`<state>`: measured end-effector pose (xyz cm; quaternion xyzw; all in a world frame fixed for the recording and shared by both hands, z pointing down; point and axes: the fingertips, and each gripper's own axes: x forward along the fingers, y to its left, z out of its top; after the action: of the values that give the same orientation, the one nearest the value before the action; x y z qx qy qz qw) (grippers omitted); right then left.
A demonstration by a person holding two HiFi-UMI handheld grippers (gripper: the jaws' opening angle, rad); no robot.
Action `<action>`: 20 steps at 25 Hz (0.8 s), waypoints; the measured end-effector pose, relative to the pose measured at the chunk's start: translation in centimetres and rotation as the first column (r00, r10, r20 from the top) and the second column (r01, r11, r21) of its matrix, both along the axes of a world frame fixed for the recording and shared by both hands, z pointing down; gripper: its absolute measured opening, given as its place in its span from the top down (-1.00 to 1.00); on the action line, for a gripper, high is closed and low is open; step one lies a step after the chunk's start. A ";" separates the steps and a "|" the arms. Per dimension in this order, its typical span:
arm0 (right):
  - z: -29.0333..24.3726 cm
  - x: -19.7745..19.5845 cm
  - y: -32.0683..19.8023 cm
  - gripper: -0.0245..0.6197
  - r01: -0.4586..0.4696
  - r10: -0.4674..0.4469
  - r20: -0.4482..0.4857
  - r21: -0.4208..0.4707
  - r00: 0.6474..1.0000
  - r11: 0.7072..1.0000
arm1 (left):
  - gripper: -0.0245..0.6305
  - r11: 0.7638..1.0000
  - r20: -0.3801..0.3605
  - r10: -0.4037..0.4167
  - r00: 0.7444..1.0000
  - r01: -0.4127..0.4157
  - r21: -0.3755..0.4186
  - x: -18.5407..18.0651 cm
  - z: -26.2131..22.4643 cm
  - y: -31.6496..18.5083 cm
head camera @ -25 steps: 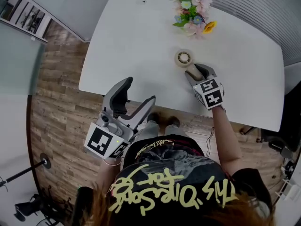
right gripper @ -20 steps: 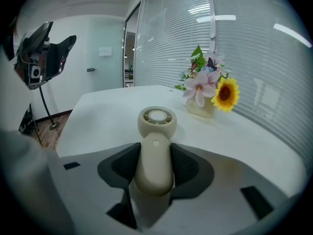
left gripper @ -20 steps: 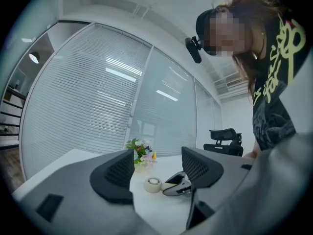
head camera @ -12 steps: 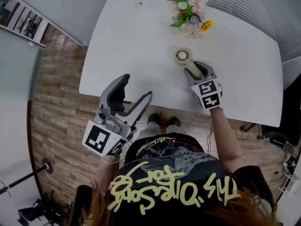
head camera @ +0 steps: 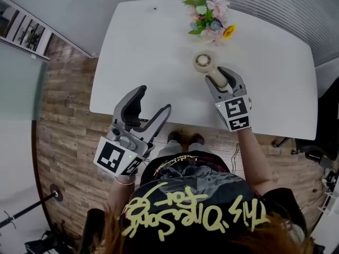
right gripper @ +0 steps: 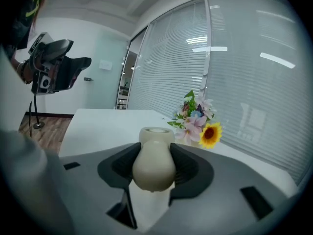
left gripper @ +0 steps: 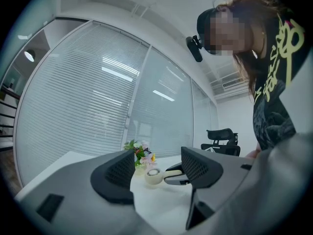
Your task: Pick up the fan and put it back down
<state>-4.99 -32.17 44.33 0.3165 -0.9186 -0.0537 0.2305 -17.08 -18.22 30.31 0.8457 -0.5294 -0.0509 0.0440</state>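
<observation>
Wood-plank floor [head camera: 63,115] is showing along the left, running under a white table [head camera: 159,52] that is filling the middle of the head view; the tabletop is carrying only a bunch of artificial flowers [head camera: 207,15] near its far edge. Glass walls with lowered blinds [right gripper: 244,72] are closing off the room behind the table, and a black office chair [left gripper: 222,141] is standing beyond it on the right in the left gripper view. The person is standing at the near edge, leaning over it. On the left, the left gripper [head camera: 154,100] is being held off the table's near left corner, over the floor, pointing roughly level toward the table, its jaws standing wide apart with nothing between the pads. On the right, the right gripper [head camera: 220,77] is reaching over the tabletop on an extended forearm, tilting slightly downward and aiming at the flowers. Its pads are pressing on either side of the rounded handle of the cream fan [right gripper: 154,168], so the jaws are pinching the fan. The fan is lying along the gripper's own line, handle between the pads, round head sticking out past the fingertips, between the gripper and the flowers and well apart from the left gripper. Cannot tell whether the head is clear of the tabletop.
</observation>
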 end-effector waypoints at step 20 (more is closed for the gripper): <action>-12.6 1.1 2.3 0.33 -0.031 -0.019 0.215 0.229 0.976 0.973 | 0.06 0.998 0.018 0.060 0.998 -0.061 0.020 1.6 -0.7 -1.6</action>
<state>-3.84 -29.86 31.71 0.3479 -0.9247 -0.1248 0.0912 -15.43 -19.87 29.59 0.8621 -0.5034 -0.0475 0.0323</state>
